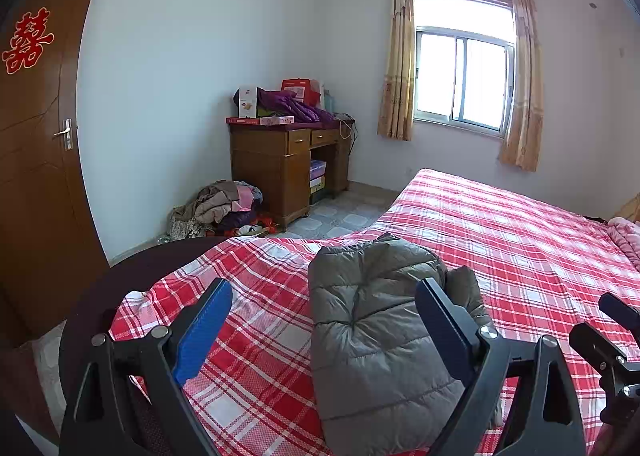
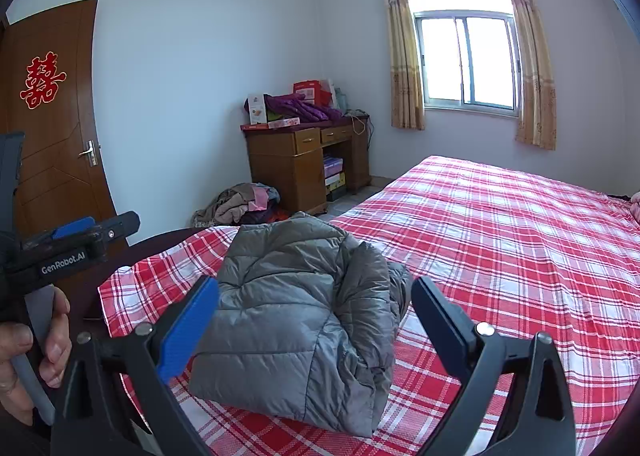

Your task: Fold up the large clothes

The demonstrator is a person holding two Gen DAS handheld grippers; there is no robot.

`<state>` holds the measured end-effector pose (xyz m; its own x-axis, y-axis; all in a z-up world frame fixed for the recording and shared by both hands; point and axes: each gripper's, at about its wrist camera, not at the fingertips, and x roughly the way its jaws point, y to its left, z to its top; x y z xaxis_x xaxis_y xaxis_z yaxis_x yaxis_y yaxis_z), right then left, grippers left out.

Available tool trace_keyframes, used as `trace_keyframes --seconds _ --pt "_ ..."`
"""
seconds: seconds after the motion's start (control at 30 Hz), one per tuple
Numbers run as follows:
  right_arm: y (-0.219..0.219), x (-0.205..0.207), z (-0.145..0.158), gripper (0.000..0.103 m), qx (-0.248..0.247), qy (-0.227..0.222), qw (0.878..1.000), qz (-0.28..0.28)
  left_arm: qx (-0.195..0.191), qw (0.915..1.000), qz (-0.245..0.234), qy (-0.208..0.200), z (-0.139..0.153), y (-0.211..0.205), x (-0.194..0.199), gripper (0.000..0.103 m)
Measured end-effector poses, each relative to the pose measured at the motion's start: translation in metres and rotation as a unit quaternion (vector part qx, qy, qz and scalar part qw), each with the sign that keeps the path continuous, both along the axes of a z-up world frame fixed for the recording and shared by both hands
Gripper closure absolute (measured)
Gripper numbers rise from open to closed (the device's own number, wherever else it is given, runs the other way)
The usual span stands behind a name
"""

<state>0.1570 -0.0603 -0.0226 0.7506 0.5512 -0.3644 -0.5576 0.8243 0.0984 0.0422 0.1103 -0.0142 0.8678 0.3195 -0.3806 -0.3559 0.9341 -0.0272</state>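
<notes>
Jacket (image 1: 372,336) is the thing to fold here, a big puffy grey one, and it lies in a soft bundle on the red checked bed cover (image 1: 500,240), close to the near corner of the bed.

From the left wrist, the left gripper (image 1: 324,336) has its two fingers spread wide with nothing between them. It hangs a little above the bundle and does not touch it. The jacket sits nearer the right-side finger. At the far right edge a bit of the other tool peeks in.

From the right wrist, the right gripper (image 2: 316,320) is spread wide too and holds nothing. The jacket (image 2: 296,320) shows folded over, with one thick flap lying on top along its right side. A person's hand (image 2: 28,352) holds the left tool's handle at the left edge.

I think the puffy cloth may spring back and pop the fold open, because it is full of air and nothing is pressing it down. It looks smooth, so a small pinch might slip off. The bundle is near the bed's corner, so a hard push could slide it off onto the floor.
</notes>
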Motion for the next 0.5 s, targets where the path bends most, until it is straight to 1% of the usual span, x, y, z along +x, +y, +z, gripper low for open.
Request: trace_keyframes --seconds 0.33,0.5 --pt "0.0019 -0.0011 -0.0003 0.004 -0.001 0.001 1.000 0.000 0.002 1.0000 -0.002 0.005 -0.0026 -0.0005 0.0027 0.010" --pt "0.0024 -0.0022 -0.0002 0.004 0.001 0.001 1.000 0.000 -0.002 0.9999 0.001 0.015 -0.0040 0.0021 0.0052 0.010"
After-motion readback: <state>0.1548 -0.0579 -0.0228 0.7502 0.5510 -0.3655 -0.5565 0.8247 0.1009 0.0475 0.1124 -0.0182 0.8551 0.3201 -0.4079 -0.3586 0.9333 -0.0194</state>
